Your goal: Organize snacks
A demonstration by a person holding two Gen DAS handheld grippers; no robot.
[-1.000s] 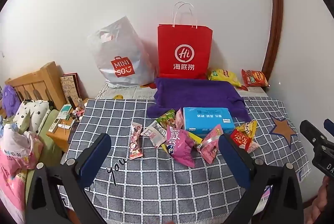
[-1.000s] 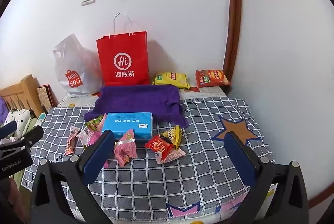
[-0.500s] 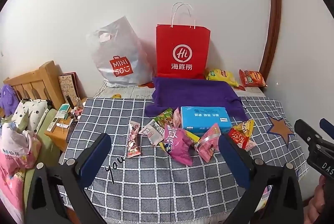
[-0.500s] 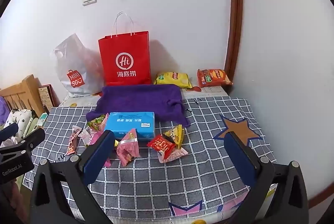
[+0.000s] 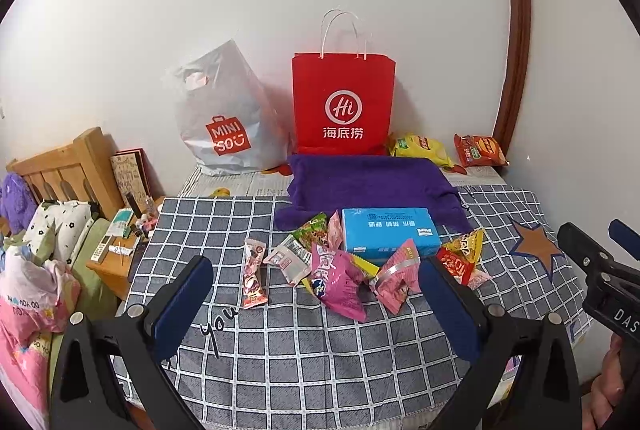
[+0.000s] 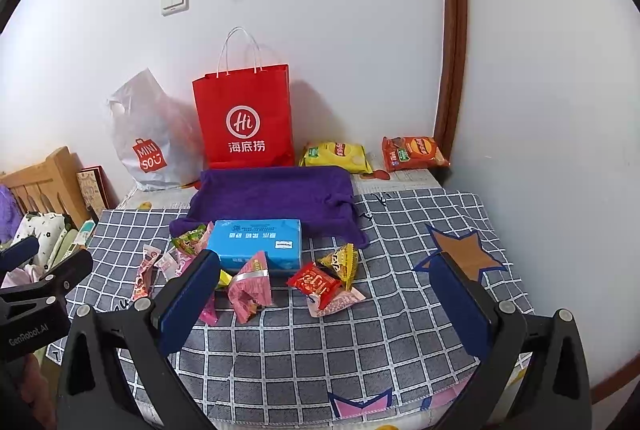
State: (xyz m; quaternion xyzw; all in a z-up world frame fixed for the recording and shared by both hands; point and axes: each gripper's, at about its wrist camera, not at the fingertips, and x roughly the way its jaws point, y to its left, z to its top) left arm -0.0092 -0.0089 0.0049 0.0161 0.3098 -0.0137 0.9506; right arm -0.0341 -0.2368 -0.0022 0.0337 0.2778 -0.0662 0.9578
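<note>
Your left gripper point(image 5: 316, 294) hangs over the near edge of the checked cloth point(image 5: 320, 358), jaws spread wide with nothing between them. Your right gripper point(image 6: 324, 294) hangs the same way, wide apart and empty. In the left wrist view the snacks lie bunched at about twelve o'clock from the left gripper: a pink packet point(image 5: 340, 280) nearest, a narrow pink-and-white stick packet point(image 5: 253, 280) apart from it at eleven o'clock, and a pink foil packet point(image 5: 396, 278) at one o'clock. Behind them sits a blue tissue box point(image 5: 388, 234), touching the front edge of the purple towel point(image 5: 368, 185). In the right wrist view a red packet point(image 6: 316, 282) and a yellow triangular packet point(image 6: 344, 262) touch each other at twelve o'clock. At the wall stand a red paper bag point(image 6: 246, 117) and a grey plastic bag point(image 6: 148, 137), with a yellow chip bag point(image 6: 334, 155) and an orange chip bag point(image 6: 412, 151) lying at the far right.
</note>
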